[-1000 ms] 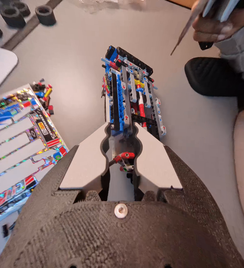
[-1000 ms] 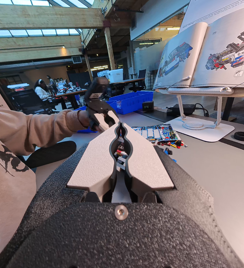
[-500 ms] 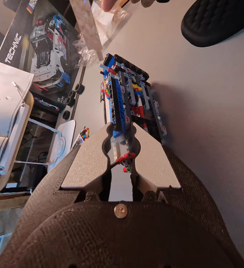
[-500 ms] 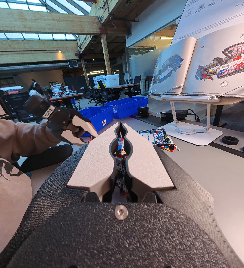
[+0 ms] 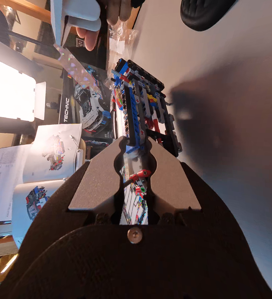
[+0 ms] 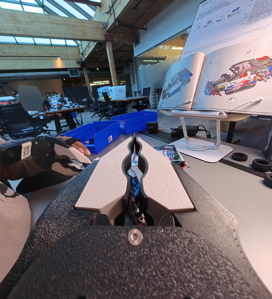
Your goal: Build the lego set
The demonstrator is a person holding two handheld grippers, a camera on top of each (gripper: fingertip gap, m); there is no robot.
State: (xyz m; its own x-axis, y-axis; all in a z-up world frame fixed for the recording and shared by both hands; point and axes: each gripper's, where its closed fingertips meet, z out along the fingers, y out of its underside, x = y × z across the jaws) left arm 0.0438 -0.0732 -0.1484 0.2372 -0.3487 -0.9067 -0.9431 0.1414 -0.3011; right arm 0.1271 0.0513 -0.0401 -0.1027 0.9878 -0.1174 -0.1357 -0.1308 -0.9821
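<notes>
Rolls the lego chassis (image 5: 141,103) further onto its side than half a second ago, and brings the holographic sticker strip (image 5: 77,71) nearer to its far end. Clamps the chassis by its near end in the left gripper (image 5: 136,142), jaws pressed against the blue and black beams. Holds it over the grey bench (image 6: 213,210), toward the near edge; cannot tell whether it touches the surface. Pinches the strip at one end in the right gripper (image 6: 134,139), fingers almost together, with the strip hanging free beside the chassis, apart from it. Leaves the sticker sheet (image 6: 167,153) flat mid-bench with loose small pieces (image 6: 183,163) just beside it. Keeps the open instruction booklet (image 6: 229,80) on its white stand (image 6: 201,147) toward the far edge, black tyres (image 6: 261,165) near the right edge, blue bins (image 6: 99,132) at the far edge.
</notes>
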